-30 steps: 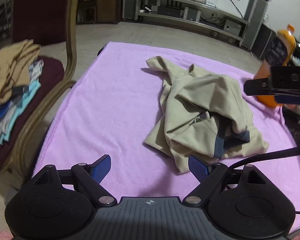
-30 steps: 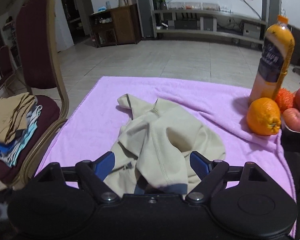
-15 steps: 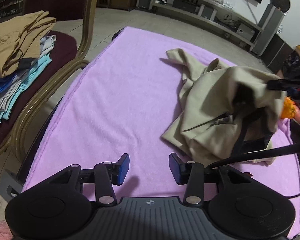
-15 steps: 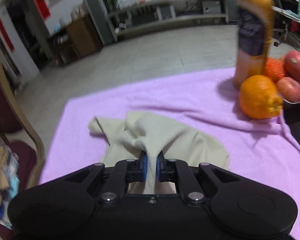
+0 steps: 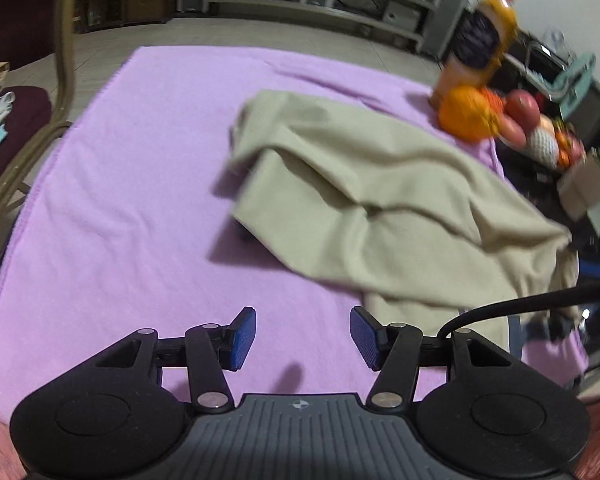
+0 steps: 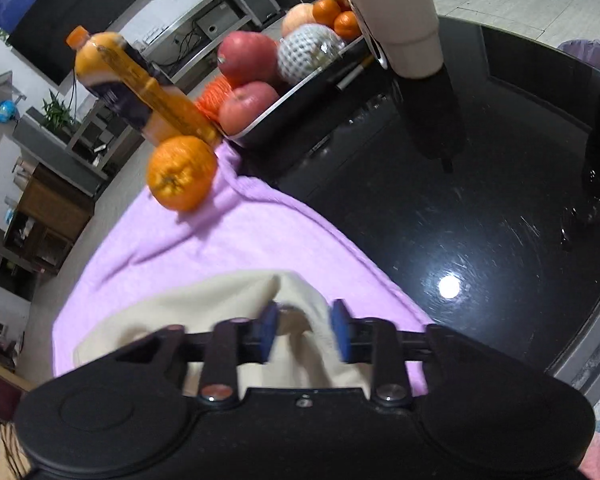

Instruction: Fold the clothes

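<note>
1. Left wrist view is showing the beige garment (image 5: 380, 200) now lying spread across the purple towel (image 5: 120, 200), no longer bunched and lifted as half a second ago, its right end trailing off the towel's edge
2. Right gripper (image 6: 304, 332), clamped on the cloth a moment ago, is now standing with its jaws apart around a fold of it, beside the black table (image 6: 460, 220)
3. Left gripper (image 5: 302, 336) is hovering with its jaws apart over bare towel, holding nothing
4. Judging by this, the garment is being laid out for folding, though no neat fold is showing

black table (image 6: 480, 208) | purple towel (image 5: 140, 184) | beige garment (image 5: 380, 200), orange (image 6: 181, 178), bottle (image 6: 140, 92)
</note>
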Demonstrator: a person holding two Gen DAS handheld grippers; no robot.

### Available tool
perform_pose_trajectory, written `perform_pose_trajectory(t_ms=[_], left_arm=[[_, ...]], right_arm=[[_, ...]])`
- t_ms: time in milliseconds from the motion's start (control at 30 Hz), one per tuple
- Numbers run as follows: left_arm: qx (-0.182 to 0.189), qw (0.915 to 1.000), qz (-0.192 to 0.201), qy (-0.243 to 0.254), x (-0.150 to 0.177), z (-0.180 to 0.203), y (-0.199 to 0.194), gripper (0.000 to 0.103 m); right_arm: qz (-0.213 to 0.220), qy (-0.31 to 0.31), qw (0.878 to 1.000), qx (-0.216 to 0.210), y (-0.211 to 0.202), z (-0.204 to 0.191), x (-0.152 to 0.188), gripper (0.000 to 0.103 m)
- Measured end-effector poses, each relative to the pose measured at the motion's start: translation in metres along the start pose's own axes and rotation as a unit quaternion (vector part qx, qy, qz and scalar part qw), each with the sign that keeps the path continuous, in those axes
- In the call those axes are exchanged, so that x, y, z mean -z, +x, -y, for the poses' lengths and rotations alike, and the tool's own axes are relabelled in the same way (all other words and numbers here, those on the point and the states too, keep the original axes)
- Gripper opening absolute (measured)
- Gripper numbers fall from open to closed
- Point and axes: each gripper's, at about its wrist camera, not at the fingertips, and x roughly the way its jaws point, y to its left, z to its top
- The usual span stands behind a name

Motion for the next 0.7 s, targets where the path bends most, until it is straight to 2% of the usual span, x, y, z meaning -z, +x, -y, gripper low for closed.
perform_pose_trajectory(t_ms=[33, 67, 100, 200, 300, 433, 567, 667, 700], left_arm=[[0.002, 1.0, -0.003, -0.001, 0.001, 0.002, 0.003, 0.056], [0.004, 1.0, -0.005, -0.001, 0.002, 0.003, 0.006, 0.056], [0.006, 1.0, -0.008, -0.002, 0.003, 0.005, 0.009, 0.056], [0.012, 0.9998, -0.015, -0.004, 0.006, 0.009, 0.017, 0.054], [0.018, 0.9996, -0.023, -0.006, 0.009, 0.014, 0.026, 0.053], [0.038, 0.9987, -0.031, -0.012, 0.008, 0.016, 0.04, 0.048], [0.078, 0.9963, -0.036, -0.012, 0.002, 0.016, 0.056, 0.04], [0.092, 0.9951, -0.037, 0.0, -0.003, 0.02, 0.064, 0.033], [0.094, 0.9949, -0.036, 0.006, -0.004, 0.023, 0.064, 0.025]], right_arm=[[0.009, -0.028, 1.0, -0.01, -0.005, -0.005, 0.001, 0.043], [0.018, -0.056, 0.998, -0.021, -0.01, -0.01, 0.001, 0.058], [0.028, -0.085, 0.996, -0.027, -0.016, -0.015, 0.004, 0.065], [0.028, -0.151, 0.987, -0.043, -0.022, -0.029, 0.016, 0.065], [0.0, -0.198, 0.977, -0.077, -0.019, -0.045, 0.027, 0.064], [-0.043, -0.287, 0.951, -0.109, -0.009, -0.074, 0.05, 0.059], [-0.093, -0.369, 0.92, -0.096, 0.015, -0.103, 0.077, 0.058], [-0.111, -0.394, 0.909, -0.079, 0.026, -0.111, 0.09, 0.058], [-0.115, -0.398, 0.907, -0.076, 0.029, -0.112, 0.093, 0.058]])
